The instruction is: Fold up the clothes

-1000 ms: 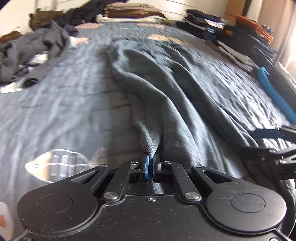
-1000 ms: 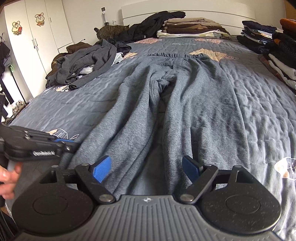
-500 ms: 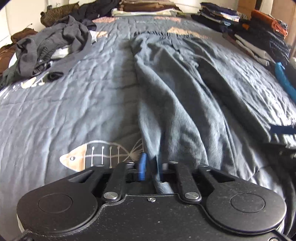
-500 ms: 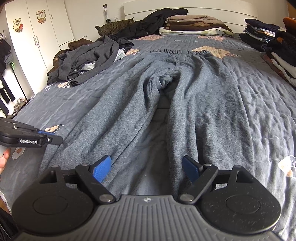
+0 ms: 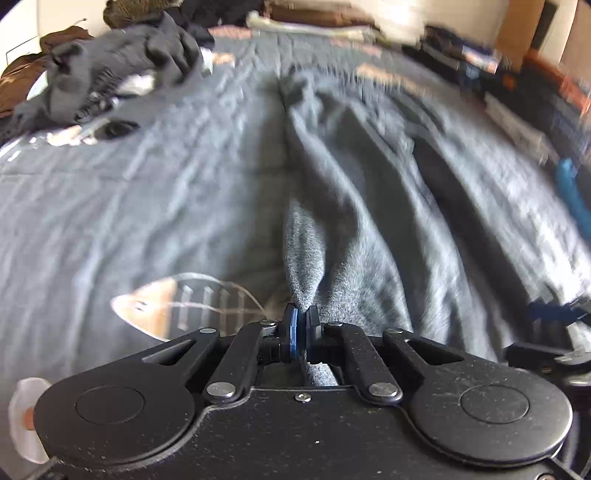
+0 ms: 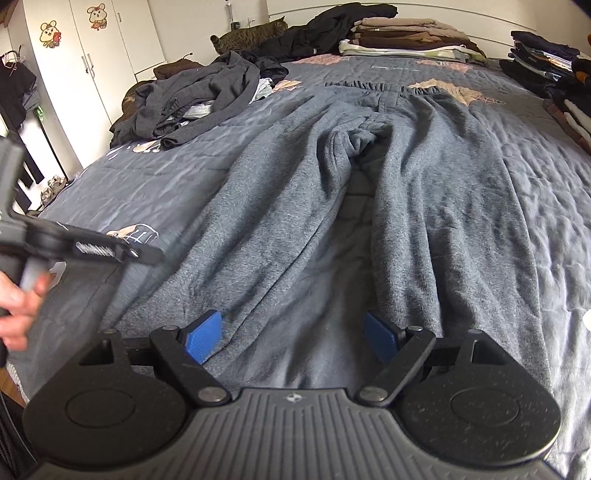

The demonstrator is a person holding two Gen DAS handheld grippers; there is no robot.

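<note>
Lying flat on bed (image 6: 110,192): grey sweatpants (image 6: 424,177), legs spread.

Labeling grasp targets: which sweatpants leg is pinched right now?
The outer leg, on the picture-left side of the grey sweatpants in the right wrist view. The left gripper has its jaws shut on that leg's hem; the other leg lies flat and ungripped.

- A cat (image 6: 251,35) lies at the bed's (image 6: 554,155) head.
- White wardrobe (image 6: 110,55) carries cartoon stickers (image 6: 96,14).
- Shoes (image 6: 51,186) sit on the floor.
</note>
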